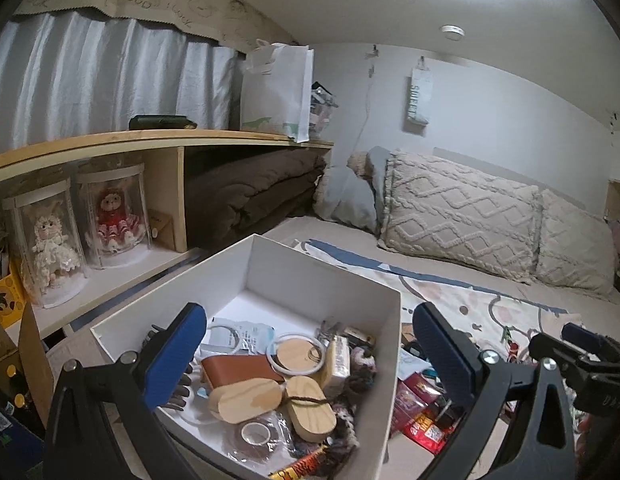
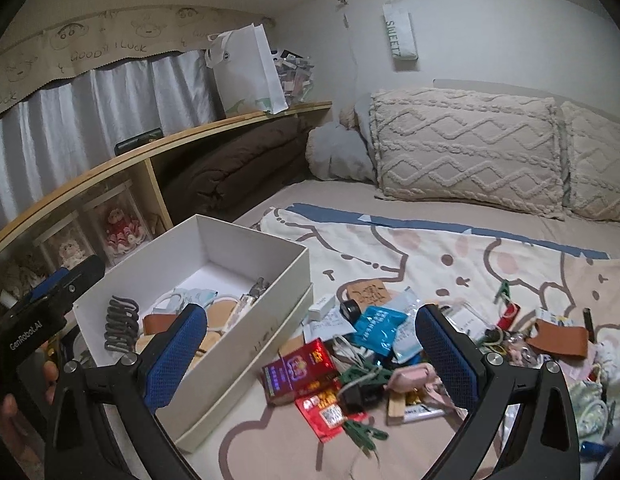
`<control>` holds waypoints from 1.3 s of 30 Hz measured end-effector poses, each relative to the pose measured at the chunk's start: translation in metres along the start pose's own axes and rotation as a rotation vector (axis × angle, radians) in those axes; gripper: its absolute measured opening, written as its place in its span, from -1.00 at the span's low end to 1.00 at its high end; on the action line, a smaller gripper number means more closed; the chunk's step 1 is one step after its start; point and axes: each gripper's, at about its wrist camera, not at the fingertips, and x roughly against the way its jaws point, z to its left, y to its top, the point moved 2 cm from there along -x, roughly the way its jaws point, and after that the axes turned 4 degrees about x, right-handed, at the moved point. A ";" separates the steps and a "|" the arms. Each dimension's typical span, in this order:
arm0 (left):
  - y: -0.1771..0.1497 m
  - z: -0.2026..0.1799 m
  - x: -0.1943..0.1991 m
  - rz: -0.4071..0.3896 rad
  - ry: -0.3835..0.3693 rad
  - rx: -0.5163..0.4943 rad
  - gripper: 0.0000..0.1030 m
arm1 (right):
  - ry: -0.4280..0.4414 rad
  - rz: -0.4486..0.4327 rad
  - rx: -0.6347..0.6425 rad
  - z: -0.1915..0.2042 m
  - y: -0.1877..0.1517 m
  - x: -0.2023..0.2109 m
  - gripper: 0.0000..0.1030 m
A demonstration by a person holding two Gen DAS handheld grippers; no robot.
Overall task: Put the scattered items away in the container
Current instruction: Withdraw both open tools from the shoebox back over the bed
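Left wrist view first: your left gripper (image 1: 306, 344) hangs over the white box (image 1: 326, 268), jaws spread wide with nothing between the pads. The box is a long rectangle, its long axis running away from you toward the wooden shelf (image 1: 162, 138). Inside, at the near end, right under your fingers, lie a brown leather case (image 1: 240, 370), two oval wooden blocks (image 1: 246, 400) and a round wooden disc (image 1: 296, 354). A dark hair clip (image 1: 178, 394) hugs the box's left wall, beside your left fingertip. Right of the box, red packets (image 1: 418, 420) sit on the bedspread (image 1: 490, 312), and your right gripper (image 1: 586, 348) shows at the frame's edge.

Now the right wrist view: your right gripper (image 2: 310, 352) is also wide open, holding nothing. The white box (image 2: 246, 240) sits to its left, long axis angled up-left toward the shelf, the left fingertip overlapping its near wall. Between your fingers and just right of the box sprawls the pile: a red packet (image 2: 298, 368), a blue pouch (image 2: 376, 326), green clips (image 2: 366, 432) and a pink case (image 2: 414, 374).
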 end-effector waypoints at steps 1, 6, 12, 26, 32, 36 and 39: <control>-0.001 -0.002 0.001 -0.001 0.002 -0.005 1.00 | -0.002 -0.002 0.002 0.000 -0.002 0.003 1.00; -0.007 -0.010 0.007 0.000 0.014 -0.032 1.00 | -0.005 -0.019 0.009 -0.003 -0.010 0.020 1.00; -0.019 -0.021 0.017 0.007 0.017 -0.077 1.00 | -0.026 -0.035 0.020 -0.010 -0.019 0.038 1.00; -0.053 -0.026 0.046 0.049 0.003 -0.109 1.00 | -0.039 -0.033 -0.022 -0.029 -0.043 0.063 1.00; -0.059 -0.016 0.059 0.054 0.007 -0.107 1.00 | -0.037 -0.027 -0.006 -0.030 -0.054 0.072 1.00; -0.059 -0.011 0.071 0.052 0.008 -0.107 1.00 | -0.033 -0.018 0.005 -0.031 -0.061 0.077 1.00; -0.062 -0.010 0.080 0.048 0.022 -0.124 1.00 | -0.028 -0.015 0.006 -0.032 -0.064 0.080 1.00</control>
